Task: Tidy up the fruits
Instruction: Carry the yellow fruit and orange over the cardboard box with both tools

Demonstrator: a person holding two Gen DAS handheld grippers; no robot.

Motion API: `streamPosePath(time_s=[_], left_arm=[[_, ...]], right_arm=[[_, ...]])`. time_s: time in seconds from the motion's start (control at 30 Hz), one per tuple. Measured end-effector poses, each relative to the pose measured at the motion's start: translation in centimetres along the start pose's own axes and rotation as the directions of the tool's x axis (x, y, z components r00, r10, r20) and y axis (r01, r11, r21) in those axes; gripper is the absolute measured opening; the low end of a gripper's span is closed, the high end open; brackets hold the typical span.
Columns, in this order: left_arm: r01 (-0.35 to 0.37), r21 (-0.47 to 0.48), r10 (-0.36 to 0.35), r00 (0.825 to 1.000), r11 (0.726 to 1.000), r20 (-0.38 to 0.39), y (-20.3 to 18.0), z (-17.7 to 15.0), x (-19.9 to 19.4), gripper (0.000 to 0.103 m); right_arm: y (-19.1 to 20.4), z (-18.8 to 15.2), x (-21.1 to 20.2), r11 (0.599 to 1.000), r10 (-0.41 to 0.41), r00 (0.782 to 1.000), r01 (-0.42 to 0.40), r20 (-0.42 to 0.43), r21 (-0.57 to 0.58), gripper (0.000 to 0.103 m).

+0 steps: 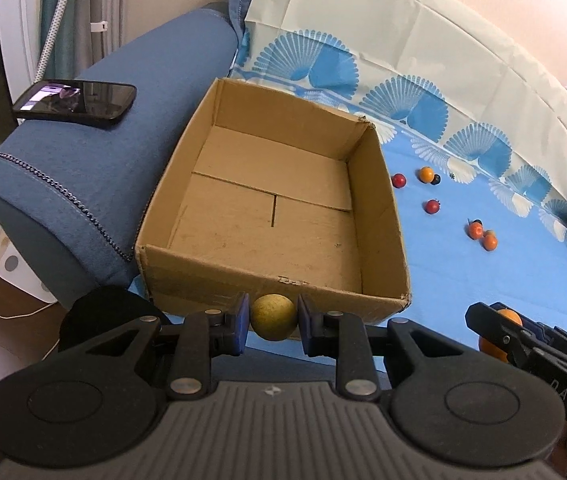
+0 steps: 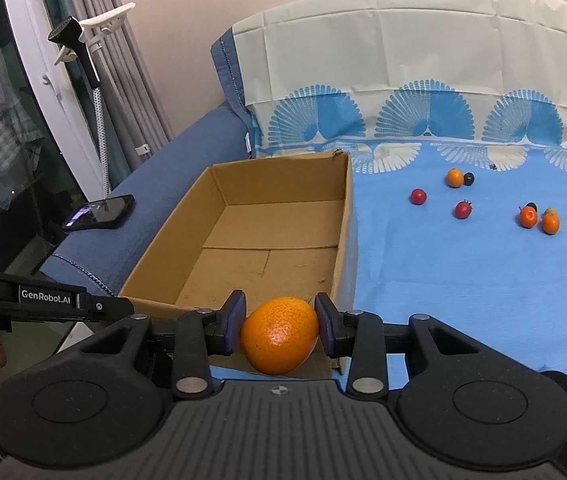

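An open cardboard box [image 1: 383,208] [image 2: 347,216] stands empty on the blue cloth, against the sofa arm. My left gripper [image 1: 273,322] is shut on a small yellow-green round fruit [image 1: 273,320] just before the box's near wall. My right gripper [image 2: 279,330] is shut on a large orange [image 2: 279,334] near the box's near right corner; it also shows in the left wrist view [image 1: 495,332]. Several small fruits lie on the cloth right of the box: a red one [image 2: 418,196], another red one [image 2: 463,209], small oranges [image 2: 454,177] [image 2: 528,217] [image 2: 550,223] and a dark berry [image 2: 469,178].
A black phone [image 1: 75,101] [image 2: 99,211] lies on the blue sofa arm [image 1: 95,168] left of the box. A patterned blue and white cloth [image 2: 423,272] covers the seat and backrest. A white stand [image 2: 95,92] and curtains are at the far left.
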State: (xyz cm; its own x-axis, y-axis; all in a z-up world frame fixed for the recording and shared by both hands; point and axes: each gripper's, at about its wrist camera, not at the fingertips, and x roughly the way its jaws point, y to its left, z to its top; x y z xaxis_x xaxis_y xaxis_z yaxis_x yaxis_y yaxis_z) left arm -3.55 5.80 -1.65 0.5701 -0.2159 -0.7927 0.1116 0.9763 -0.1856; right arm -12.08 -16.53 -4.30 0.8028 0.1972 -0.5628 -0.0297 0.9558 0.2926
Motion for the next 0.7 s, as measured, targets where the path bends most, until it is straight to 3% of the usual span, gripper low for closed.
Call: streamPosePath(time_s=[0.7], left_arm=[[-0.016, -0.032, 0.017, 1.0, 0.999, 0.025, 1.2, 2.9, 1.6, 0.028]], right_arm=[[1.0, 1.7, 2.3, 0.998, -0.014, 1.0, 0.015, 0.012, -0.056, 0.04]])
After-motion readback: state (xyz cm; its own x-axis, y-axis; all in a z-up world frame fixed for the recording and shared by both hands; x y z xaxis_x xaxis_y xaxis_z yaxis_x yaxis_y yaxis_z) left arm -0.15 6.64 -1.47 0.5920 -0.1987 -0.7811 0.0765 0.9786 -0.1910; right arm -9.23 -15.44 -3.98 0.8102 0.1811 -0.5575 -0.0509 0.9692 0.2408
